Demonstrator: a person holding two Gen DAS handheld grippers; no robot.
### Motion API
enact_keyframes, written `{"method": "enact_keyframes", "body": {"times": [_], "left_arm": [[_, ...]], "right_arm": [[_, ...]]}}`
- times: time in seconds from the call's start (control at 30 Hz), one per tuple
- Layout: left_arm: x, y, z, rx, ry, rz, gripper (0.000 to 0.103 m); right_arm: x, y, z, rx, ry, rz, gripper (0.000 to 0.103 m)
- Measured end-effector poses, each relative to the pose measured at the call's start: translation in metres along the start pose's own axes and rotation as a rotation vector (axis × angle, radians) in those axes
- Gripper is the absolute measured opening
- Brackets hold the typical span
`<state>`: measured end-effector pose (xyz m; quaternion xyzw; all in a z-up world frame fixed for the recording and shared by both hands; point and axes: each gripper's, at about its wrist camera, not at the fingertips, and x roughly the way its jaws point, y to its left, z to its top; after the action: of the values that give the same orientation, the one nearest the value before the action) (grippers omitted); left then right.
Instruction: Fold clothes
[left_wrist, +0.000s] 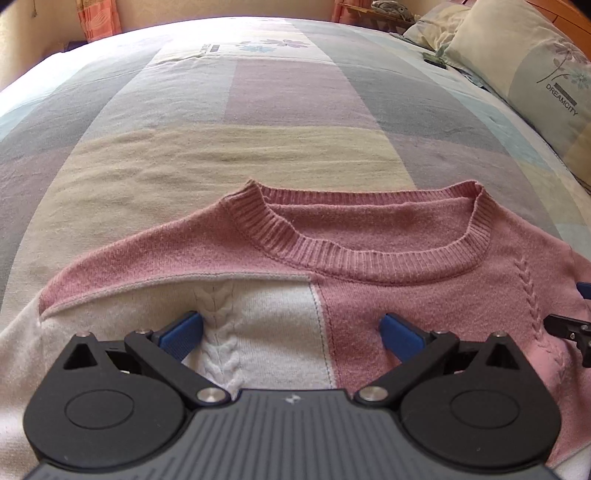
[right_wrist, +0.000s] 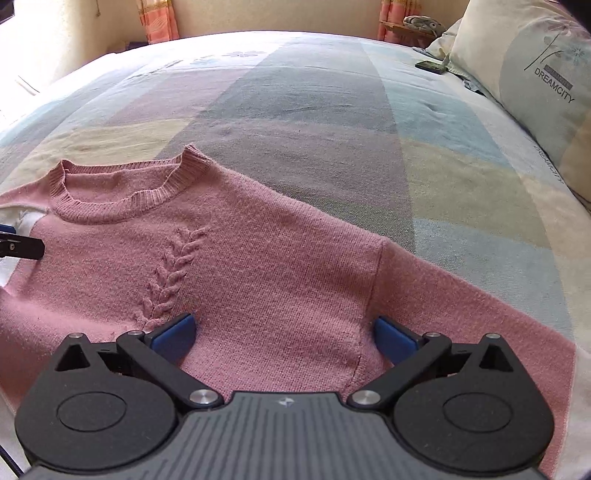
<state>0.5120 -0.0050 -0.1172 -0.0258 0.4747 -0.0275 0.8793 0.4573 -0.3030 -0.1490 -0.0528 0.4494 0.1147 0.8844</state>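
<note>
A pink and white knit sweater (left_wrist: 369, 236) lies flat on the bed, neckline away from me. In the left wrist view my left gripper (left_wrist: 291, 334) is open and empty, jaws wide, over the white chest panel and its cable braid (left_wrist: 221, 332). In the right wrist view the sweater (right_wrist: 258, 258) shows its pink half with a braid (right_wrist: 173, 266) and the right sleeve (right_wrist: 461, 295) stretched out to the right. My right gripper (right_wrist: 284, 332) is open and empty over the pink body near the sleeve seam. The other gripper's tip shows at each view's edge.
The bed (left_wrist: 258, 110) has a pastel patchwork cover, stretching far beyond the sweater. Pillows (right_wrist: 535, 74) printed DREAMCITY lie at the right. A small dark object (right_wrist: 428, 66) sits by the pillows. Curtains and a wall stand behind the bed.
</note>
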Motion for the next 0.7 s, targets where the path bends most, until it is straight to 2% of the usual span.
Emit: {"method": "enact_keyframes", "body": {"times": [0.1,0.2,0.23,0.3,0.37,0.5,0.63,0.7], "left_arm": [[0.015,-0.001,0.024,0.030,-0.003,0.006,0.102],[0.008,-0.002,0.038,0.039,0.015,-0.037,0.102],[0.001,-0.002,0.039,0.039,0.019,-0.059,0.102],[-0.018,-0.001,0.032,0.052,0.007,-0.132,0.102],[-0.025,0.000,0.019,0.084,0.038,-0.166,0.102],[-0.015,0.005,-0.007,0.137,0.131,-0.139,0.102],[-0.003,0.006,0.002,0.155,0.094,-0.121,0.102],[0.002,0.003,0.012,0.160,0.087,-0.109,0.102]], "right_arm": [[0.002,0.002,0.003,0.013,0.005,-0.019,0.103],[0.003,0.004,0.011,0.032,0.041,-0.041,0.103],[0.000,0.007,0.016,0.030,0.056,-0.054,0.103],[-0.012,0.017,0.025,0.002,0.032,-0.063,0.103],[-0.026,0.029,0.031,-0.036,-0.018,-0.028,0.103],[-0.017,0.056,0.039,-0.102,0.025,0.063,0.103],[0.020,0.067,0.036,-0.089,0.108,0.065,0.103],[0.025,0.067,0.039,-0.091,0.040,0.054,0.103]]}}
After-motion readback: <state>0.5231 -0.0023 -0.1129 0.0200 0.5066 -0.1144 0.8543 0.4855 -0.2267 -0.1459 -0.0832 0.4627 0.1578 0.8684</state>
